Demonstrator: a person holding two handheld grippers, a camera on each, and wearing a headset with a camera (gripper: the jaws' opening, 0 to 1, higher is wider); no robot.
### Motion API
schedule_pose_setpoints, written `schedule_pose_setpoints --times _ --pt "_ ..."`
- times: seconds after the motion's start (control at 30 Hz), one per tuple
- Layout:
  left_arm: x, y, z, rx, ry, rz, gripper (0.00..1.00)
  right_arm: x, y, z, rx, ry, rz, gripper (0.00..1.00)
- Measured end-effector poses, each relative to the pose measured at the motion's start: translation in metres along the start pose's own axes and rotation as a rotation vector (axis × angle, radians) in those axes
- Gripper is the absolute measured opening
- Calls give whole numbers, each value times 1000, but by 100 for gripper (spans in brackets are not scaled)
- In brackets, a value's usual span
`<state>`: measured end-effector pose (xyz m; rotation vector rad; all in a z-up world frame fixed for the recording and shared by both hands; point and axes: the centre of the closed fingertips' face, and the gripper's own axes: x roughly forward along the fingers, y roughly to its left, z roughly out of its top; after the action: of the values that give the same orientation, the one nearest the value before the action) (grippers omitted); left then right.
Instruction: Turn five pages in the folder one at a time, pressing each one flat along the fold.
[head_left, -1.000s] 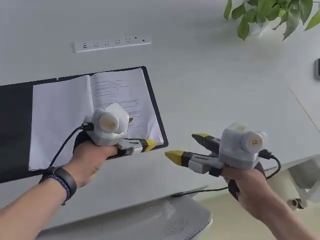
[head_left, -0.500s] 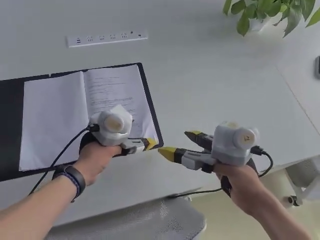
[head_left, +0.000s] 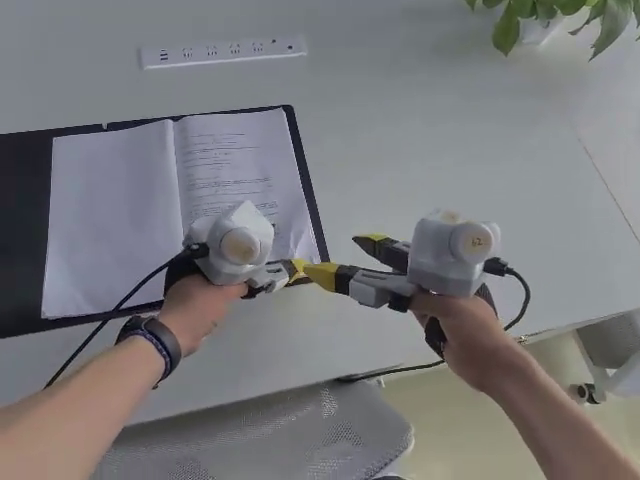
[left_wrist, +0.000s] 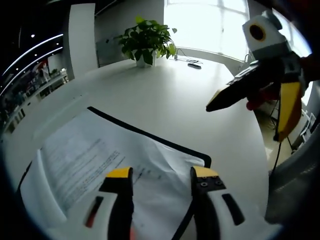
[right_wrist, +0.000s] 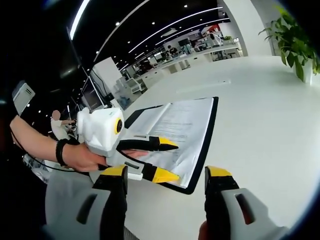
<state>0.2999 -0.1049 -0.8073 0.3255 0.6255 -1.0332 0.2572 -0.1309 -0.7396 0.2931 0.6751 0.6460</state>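
Observation:
The black folder (head_left: 22, 230) lies open on the white table, and its printed right page (head_left: 240, 170) lies flat. My left gripper (head_left: 290, 270) hovers open at that page's near right corner (left_wrist: 165, 157), with nothing between its jaws. My right gripper (head_left: 345, 258) is open too and points left. Its yellow fingertips (head_left: 322, 275) come almost up to the left gripper's tips, just off the folder's right edge (right_wrist: 212, 125). In the right gripper view the left gripper (right_wrist: 167, 160) sits directly ahead, over the page corner. The right gripper (left_wrist: 250, 112) comes into the left gripper view at the upper right.
A white power strip (head_left: 222, 50) lies beyond the folder. A potted plant (head_left: 560, 20) stands at the far right corner. The table's near edge runs just below my hands, with a grey chair (head_left: 270, 440) under it. Bare tabletop stretches to the right of the folder.
My right gripper has moved left, from well apart to nearly tip-to-tip with the left gripper. The left gripper has stayed at the page's near right corner.

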Motion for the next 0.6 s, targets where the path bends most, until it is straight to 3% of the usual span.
schedule_pose_setpoints --times 0.27,0.6 --pt "-2 3 1 4 -22 12 41 30 0 4 6 17 47 57" --pt "-5 6 3 -12 -36 24 33 51 -7 -2 38 47 71 55"
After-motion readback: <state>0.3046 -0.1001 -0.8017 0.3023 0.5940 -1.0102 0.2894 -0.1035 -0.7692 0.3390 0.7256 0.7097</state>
